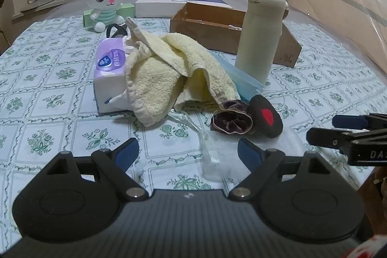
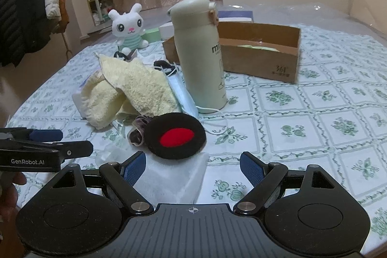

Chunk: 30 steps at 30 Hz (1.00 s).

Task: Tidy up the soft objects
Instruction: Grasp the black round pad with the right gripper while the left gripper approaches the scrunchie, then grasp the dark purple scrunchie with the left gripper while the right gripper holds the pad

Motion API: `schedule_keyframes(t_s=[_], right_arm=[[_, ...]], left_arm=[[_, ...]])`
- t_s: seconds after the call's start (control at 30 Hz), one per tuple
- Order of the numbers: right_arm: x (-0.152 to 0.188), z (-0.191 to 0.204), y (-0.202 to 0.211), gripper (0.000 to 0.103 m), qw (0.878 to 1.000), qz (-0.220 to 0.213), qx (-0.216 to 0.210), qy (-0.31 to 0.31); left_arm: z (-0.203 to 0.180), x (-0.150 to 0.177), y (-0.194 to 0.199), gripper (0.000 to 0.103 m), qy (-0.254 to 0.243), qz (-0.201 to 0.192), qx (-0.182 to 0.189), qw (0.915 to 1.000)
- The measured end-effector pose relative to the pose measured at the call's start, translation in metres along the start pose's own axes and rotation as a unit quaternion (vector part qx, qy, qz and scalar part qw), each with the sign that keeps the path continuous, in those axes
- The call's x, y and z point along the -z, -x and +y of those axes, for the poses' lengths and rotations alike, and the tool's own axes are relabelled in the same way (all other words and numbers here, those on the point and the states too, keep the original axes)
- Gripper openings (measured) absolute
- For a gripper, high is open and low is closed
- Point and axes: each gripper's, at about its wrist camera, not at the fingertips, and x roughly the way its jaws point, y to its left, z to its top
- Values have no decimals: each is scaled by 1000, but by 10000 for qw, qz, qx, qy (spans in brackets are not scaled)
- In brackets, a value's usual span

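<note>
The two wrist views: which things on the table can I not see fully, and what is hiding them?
- Tissue pack: left view, right side under the towel; right view, almost all hidden.
- Box contents: right view, only a pale green strip shows above the wall; left view, the bottle blocks part.
- Masks: both views, mostly under the towel.
- Scrunchie: right view, partly behind the black pad.

Your left gripper (image 1: 188, 153) low in frame, jaws wide, nothing between them, only tablecloth (image 1: 48, 98) and clear plastic scrap (image 1: 212, 156) below. Ahead: yellow towel (image 1: 169, 69) draped over purple tissue pack (image 1: 110, 74). Right of towel: blue face mask (image 1: 241, 79), dark scrunchie (image 1: 231, 121) touching black pad with red spot (image 1: 266, 116). Cream bottle (image 1: 260, 33) upright before cardboard box (image 1: 210, 27). Plush rabbit (image 1: 105, 1) far back. Your right gripper (image 1: 338, 132) enters at right edge.
</note>
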Motion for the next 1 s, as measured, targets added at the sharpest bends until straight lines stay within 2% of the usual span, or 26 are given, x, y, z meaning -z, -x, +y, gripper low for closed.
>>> schedule_keyframes(t_s=[0.5,0.8,1.0], right_arm=[[-11,-1,-57,85,9988,118,-359,297],[-18,0,-90,85,9953,434,-508,703],[-25,-3,-101,90,9926,522,-654,881]], left_arm=[[12,-11,-36,87,-62,52,192,9998],[17,-10,-43,87,-3,99,242,9997],[18,-11,-45,87,29,109,264,9996]])
